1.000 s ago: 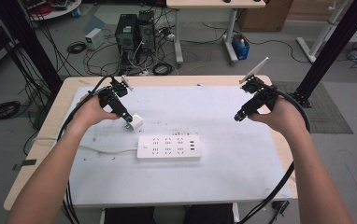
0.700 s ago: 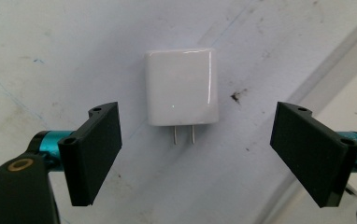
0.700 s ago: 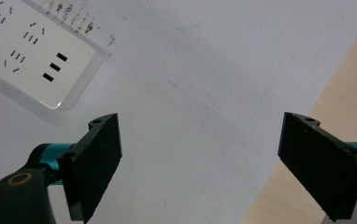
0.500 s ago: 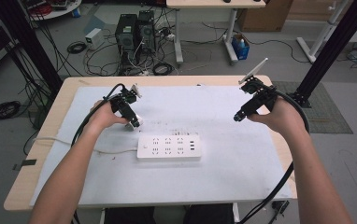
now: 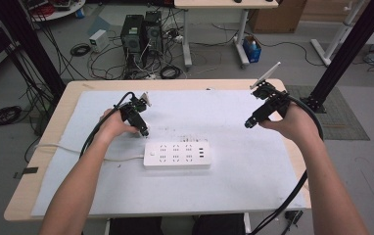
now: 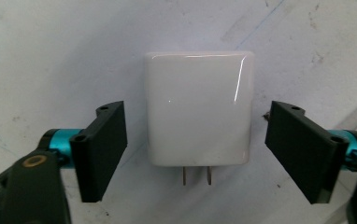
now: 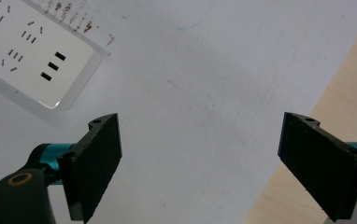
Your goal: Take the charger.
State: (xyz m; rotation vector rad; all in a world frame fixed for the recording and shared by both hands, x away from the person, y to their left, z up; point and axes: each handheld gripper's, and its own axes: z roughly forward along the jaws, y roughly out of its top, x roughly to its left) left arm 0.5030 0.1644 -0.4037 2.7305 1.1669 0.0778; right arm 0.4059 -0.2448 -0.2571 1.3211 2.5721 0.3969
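From above the person's side we look forward and down on the whole bench (image 5: 273,196). The left gripper view looks very close, straight down on the white mat (image 6: 50,56). The right gripper view, higher, shares the power strip (image 7: 22,51) with the high view.

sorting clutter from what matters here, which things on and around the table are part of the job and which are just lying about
Likely in the job:
left gripper, jaws open either side of the white charger
power strip
right gripper, open over the white mat

Just lying about:
computer towers on the floor
coiled cable
blue bottle
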